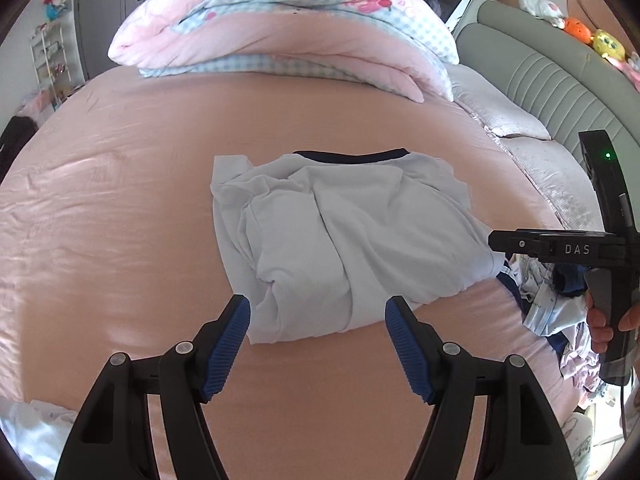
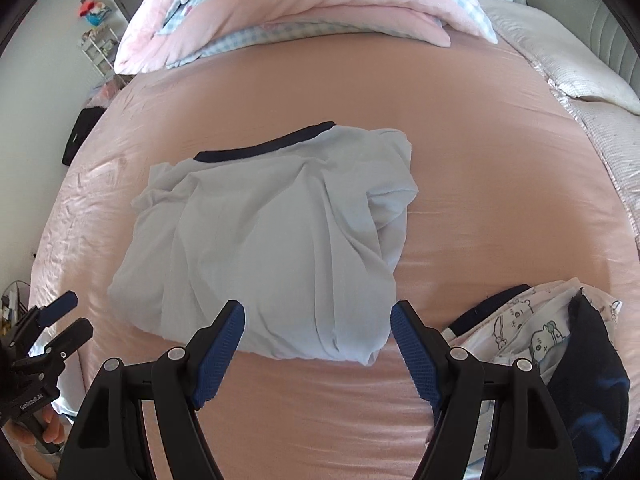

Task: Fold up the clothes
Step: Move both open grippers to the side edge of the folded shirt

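Observation:
A pale blue shirt [image 1: 340, 236] with a dark navy collar lies folded into a rumpled block on the pink bedsheet [image 1: 120, 220]. My left gripper [image 1: 318, 312] hovers open over the shirt's near edge, nothing between its blue pads. In the right wrist view the same shirt [image 2: 272, 240] lies ahead, and my right gripper [image 2: 318, 320] stands open above its near edge, holding nothing. The right gripper's black body [image 1: 560, 248] shows at the right of the left wrist view, held by a hand. The left gripper [image 2: 64, 316] shows at the lower left of the right wrist view.
A folded pink and blue-checked duvet [image 1: 288, 36] lies at the far end of the bed. A heap of unfolded clothes [image 2: 560, 352] sits at the bed's right near edge. Pillows [image 1: 508, 116] and a grey padded headboard [image 1: 560, 80] stand to the right. White cloth [image 1: 32, 432] lies lower left.

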